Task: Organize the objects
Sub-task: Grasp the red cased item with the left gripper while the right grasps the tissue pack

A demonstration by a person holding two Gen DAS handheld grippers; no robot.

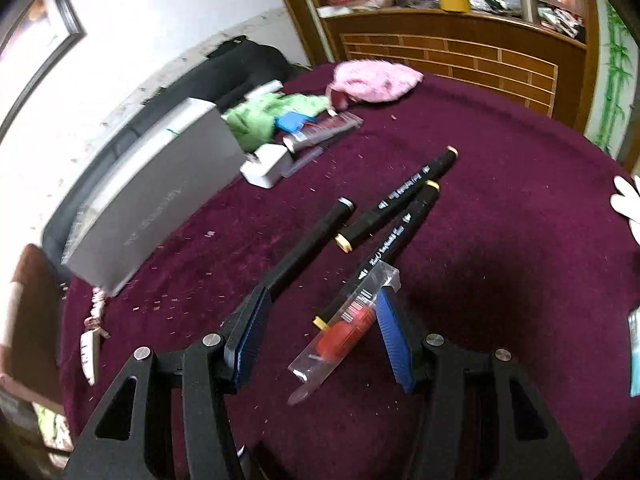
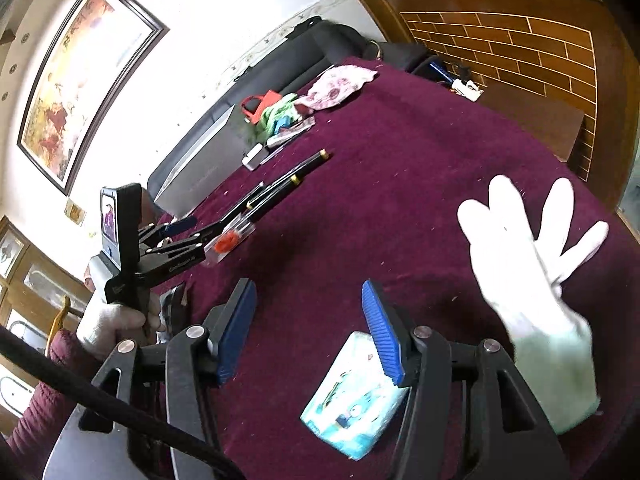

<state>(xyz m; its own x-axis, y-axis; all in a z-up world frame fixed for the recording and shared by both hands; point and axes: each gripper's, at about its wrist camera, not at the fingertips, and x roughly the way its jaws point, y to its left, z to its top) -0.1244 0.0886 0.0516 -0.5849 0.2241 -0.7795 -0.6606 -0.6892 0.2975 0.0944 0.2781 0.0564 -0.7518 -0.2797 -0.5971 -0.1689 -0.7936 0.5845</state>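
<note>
Clear plastic case (image 1: 344, 330) lies between left gripper (image 1: 320, 336) pads.

Table (image 1: 500, 208): everything you see lies on its cloth.
Pens (image 1: 396, 196): three side by side at the middle, ahead of your left gripper (image 1: 320, 336).
Clear case (image 1: 344, 328): between that gripper's fingers.
Box (image 1: 156, 200): left of the pens, at the table's edge.
Tissue pack (image 2: 352, 396): under your right gripper (image 2: 312, 332).
Glove (image 2: 532, 276): right of it.
</note>
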